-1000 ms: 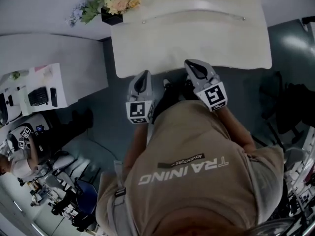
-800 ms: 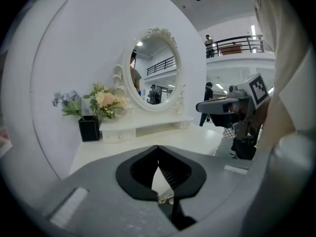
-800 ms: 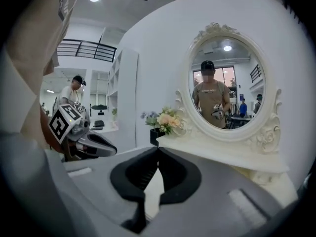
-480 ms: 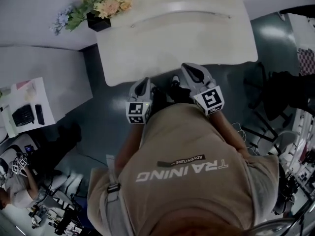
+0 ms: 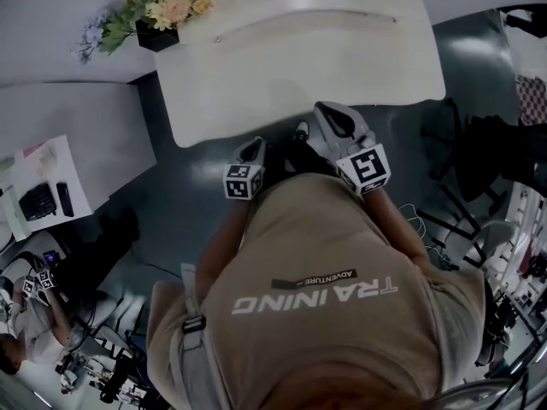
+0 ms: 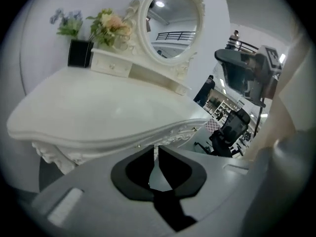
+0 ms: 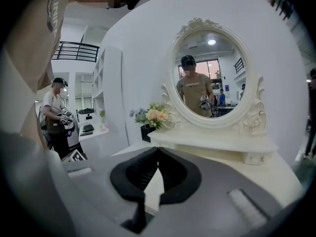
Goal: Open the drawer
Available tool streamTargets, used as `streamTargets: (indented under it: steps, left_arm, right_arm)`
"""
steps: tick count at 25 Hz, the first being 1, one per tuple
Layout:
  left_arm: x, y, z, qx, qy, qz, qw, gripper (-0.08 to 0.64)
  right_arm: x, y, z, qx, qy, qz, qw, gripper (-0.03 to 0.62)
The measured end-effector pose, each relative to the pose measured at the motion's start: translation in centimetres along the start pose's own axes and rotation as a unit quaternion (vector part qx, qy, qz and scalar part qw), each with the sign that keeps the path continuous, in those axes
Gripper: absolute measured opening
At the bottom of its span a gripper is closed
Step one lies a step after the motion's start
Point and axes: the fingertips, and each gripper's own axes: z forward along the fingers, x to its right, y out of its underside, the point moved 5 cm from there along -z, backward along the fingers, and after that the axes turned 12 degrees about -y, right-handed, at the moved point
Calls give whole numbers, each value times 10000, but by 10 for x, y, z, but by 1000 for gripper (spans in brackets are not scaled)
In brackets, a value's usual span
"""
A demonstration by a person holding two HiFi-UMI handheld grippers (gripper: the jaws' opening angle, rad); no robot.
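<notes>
The white dressing table stands in front of me. In the left gripper view its carved front apron runs just beyond my jaws, with a small knob on it. A small drawer with its own knob sits under the oval mirror. My left gripper hangs low at the table's front edge, shut, with nothing between its jaws. Held higher to its right, my right gripper is shut and empty, pointing at the mirror.
A black pot of flowers stands on the table's back left corner. A white counter lies to the left, and black office chairs stand to the right. Another person stands off to the left.
My left gripper has dropped down toward the table's front edge and tipped downward. The right gripper has stayed about where it was. The head view has shifted slightly.
</notes>
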Motion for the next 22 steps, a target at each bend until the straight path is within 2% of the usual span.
streamTargets:
  steps: [1, 4, 9, 14, 19, 22]
  left_arm:
    - [1, 6, 9, -142, 55, -172, 9997, 17]
    - [4, 14, 33, -429, 59, -569, 9974, 137]
    - [-8, 28, 72, -709, -210, -1504, 9859, 141]
    - [-11, 27, 101, -835, -444, -1701, 9809, 141]
    - [-4, 25, 119, -1003, -579, -1753, 9777, 141]
    - [-3, 23, 126, -1063, -899, -1673, 9760, 140]
  right_arm:
    - [3, 3, -2, -33, -11, 2, 10000, 3]
    - [14, 8, -10, -122, -15, 30, 9999, 3]
    - [36, 15, -26, -252, -10, 23, 9997, 3]
    - [68, 12, -38, -281, 29, -26, 9996, 3]
    - [95, 11, -35, -264, -160, 44, 9995, 3]
    - [109, 10, -29, -178, -310, 21, 9994, 3]
